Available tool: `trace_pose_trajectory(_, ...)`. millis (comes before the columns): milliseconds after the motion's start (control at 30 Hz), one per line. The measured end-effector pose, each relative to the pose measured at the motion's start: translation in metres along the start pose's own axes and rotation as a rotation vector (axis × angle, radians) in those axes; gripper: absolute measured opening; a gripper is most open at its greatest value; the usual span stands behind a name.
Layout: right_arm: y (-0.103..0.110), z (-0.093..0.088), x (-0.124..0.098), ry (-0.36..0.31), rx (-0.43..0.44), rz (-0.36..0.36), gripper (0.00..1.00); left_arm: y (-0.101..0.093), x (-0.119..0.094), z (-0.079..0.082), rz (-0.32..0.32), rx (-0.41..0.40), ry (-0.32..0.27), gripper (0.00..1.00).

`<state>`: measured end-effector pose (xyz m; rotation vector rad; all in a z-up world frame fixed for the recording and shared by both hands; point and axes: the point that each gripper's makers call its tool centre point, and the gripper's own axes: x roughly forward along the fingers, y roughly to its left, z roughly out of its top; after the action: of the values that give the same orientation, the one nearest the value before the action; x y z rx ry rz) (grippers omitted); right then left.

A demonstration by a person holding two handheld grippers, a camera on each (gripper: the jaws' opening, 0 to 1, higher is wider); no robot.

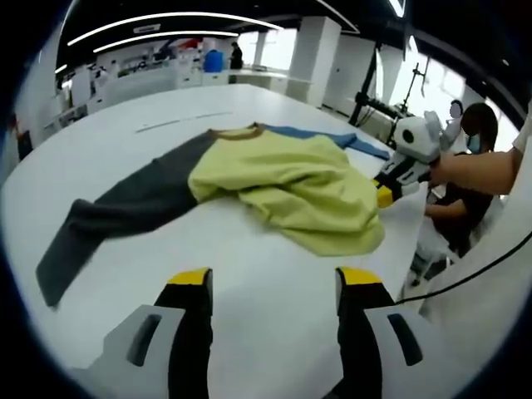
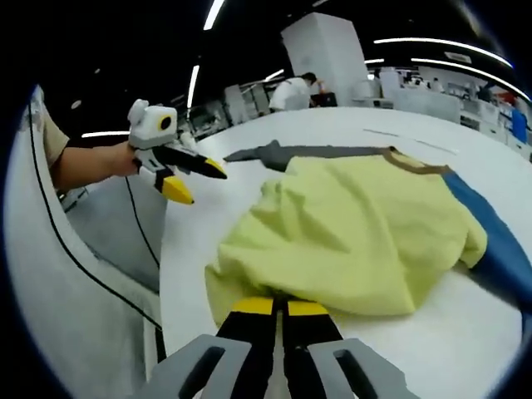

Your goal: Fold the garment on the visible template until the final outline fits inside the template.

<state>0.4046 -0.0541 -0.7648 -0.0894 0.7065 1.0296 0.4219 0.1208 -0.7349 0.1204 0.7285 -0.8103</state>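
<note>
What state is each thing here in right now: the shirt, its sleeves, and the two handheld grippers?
Garment: crumpled, yellow body bunched, not folded.
Grey sleeve: stretched out flat on the table.
Blue sleeve: lying flat, partly under the body.
Left gripper: open, holding nothing.
Right gripper: shut at the garment's hem.

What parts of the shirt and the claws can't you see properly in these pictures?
- Right gripper view: the blue sleeve runs off the picture's edge.
- Right gripper view: what the right claw pinches is hidden by its closed jaws at the shirt hem.
- Left gripper view: the folded-over yellow body covers the shirt's underside.
</note>
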Motion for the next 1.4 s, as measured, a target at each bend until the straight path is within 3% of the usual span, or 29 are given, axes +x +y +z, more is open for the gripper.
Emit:
trace_pose_trajectory(467, 0.008, 0.046, -0.023, -0.086, -0.033, -0.006, 0.0, -0.003, -0.003, -0.006, 0.0, -0.003, 0.004, 0.55)
trace_pose_trajectory(700, -0.004, 0.078, -0.026, -0.12, -0.047, -0.013, 0.0, -0.003, -0.006, -0.005, 0.005, -0.009, -0.009, 0.55)
trace_pose_trajectory(967, -0.033, 0.113, -0.025, -0.139, -0.057, -0.051, 0.0, 0.003, -0.008, -0.01, 0.012, -0.019, 0.002, 0.55)
trace_pose_trajectory(1133, -0.061, 0.133, -0.022, -0.147, -0.036, -0.088, 0.0, 0.006, -0.006, -0.01, 0.013, -0.024, 0.005, 0.55)
trace_pose_trajectory(1267, -0.079, 0.146, -0.019, -0.157, -0.017, -0.104, 0.0, 0.01, -0.003, -0.008, 0.014, -0.028, 0.009, 0.55)
trace_pose_trajectory(1400, -0.105, 0.148, -0.014, -0.132, 0.002, -0.15, 0.0, 0.014, 0.0, -0.007, 0.012, -0.031, 0.014, 0.55)
